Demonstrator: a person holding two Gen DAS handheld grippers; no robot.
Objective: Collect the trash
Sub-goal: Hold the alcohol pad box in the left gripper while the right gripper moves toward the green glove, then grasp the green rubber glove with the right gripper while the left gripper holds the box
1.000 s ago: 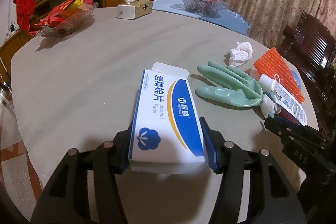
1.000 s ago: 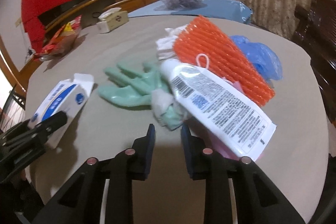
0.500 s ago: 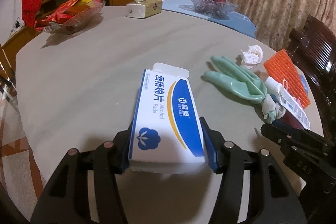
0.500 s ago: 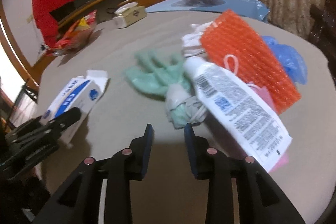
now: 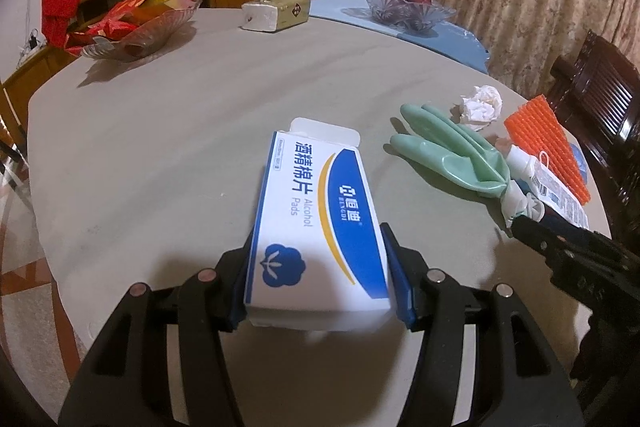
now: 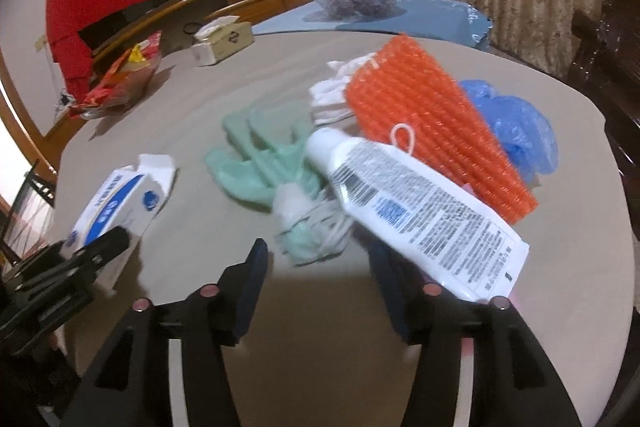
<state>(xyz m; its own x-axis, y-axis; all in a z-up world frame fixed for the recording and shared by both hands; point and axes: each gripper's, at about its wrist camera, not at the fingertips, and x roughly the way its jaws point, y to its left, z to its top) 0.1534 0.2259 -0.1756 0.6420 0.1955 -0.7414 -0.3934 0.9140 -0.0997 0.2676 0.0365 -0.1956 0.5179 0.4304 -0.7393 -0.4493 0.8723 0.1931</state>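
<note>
While the white-and-blue cardboard box of alcohol pads sits clamped between the pads of the left tool just above the grey worktop, the right tool has just been opening, jaws apart and empty near the knotted cuff of a pale green rubber glove. Beside it lie a white plastic tube and an orange ridged mat.
</note>
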